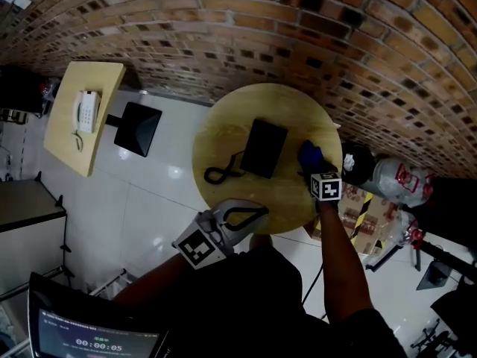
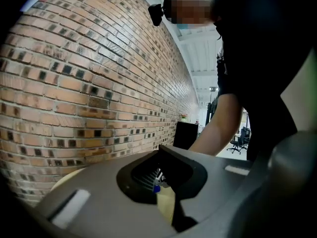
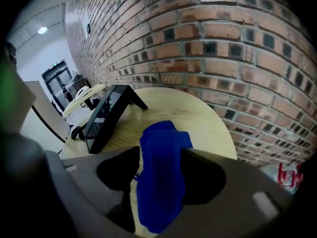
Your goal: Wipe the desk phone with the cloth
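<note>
**Left gripper (image 1: 261, 212) clamped on nothing, cloth (image 1: 308, 154) loose over on the right**

Your left gripper is the closest thing to you. It hangs over the near edge of the round table (image 1: 223, 118) with its jaws pinched together and nothing between them. Through the gap behind the tips, its own view shows only a sliver of tabletop.

Further out, the desk phone (image 1: 264, 148) is pretty much dead centre on the table. It's a black slab, and the right gripper view shows it propped at a tilt on its stand. Its cord (image 1: 220, 171) curls into a loop off the phone's near-left corner.

Your right gripper (image 3: 161, 152) is on the right side of the table with its jaws spread wide. The blue cloth is bunched up on the wood right between them. It fills most of the gap, but the jaws look released rather than squeezing it. The cloth is just right of the phone with a strip of bare table between them, so they aren't touching.

Around the edges:
- A brick wall (image 1: 298, 36) runs along the far side.
- A side table (image 1: 71, 144) with a white phone (image 1: 87, 110) stands well off to the far left.
- Cardboard boxes (image 1: 365, 207) and a big clear bottle (image 1: 399, 177) sit on the floor to the right.
- A screen (image 1: 97, 338) showing a timer is at the near left.
</note>
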{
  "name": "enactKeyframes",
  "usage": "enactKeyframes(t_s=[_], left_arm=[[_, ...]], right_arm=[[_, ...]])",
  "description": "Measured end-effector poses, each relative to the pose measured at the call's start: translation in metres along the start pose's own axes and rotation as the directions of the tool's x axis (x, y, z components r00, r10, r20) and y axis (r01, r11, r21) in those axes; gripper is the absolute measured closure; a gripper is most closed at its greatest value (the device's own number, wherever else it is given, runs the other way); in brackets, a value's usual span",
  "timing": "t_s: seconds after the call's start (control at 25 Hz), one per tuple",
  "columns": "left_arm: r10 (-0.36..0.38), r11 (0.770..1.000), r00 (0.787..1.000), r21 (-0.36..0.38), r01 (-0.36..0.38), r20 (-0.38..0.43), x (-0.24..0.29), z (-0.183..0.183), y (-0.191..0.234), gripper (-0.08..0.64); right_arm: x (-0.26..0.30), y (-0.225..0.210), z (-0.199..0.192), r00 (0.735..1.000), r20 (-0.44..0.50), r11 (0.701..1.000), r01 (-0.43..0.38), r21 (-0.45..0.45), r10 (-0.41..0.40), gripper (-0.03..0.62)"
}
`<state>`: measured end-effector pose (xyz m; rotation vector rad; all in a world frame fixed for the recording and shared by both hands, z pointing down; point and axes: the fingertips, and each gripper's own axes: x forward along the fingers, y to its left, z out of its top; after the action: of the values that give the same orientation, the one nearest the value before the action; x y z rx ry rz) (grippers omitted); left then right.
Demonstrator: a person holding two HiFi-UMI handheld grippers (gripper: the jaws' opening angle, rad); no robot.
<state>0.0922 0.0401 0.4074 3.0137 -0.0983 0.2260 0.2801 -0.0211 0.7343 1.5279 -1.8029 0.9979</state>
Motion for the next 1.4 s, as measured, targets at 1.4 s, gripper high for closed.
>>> enactKeyframes(t_s=[1.4], left_arm=[[0.059,0.998,0.998,-0.022,-0.059,0.002,0.026,-0.002,0.036,0.558]], right_arm=[[-0.026,0.078,0.100,0.964,0.196,0.970,-0.143,-0.198,0.182,0.495]])
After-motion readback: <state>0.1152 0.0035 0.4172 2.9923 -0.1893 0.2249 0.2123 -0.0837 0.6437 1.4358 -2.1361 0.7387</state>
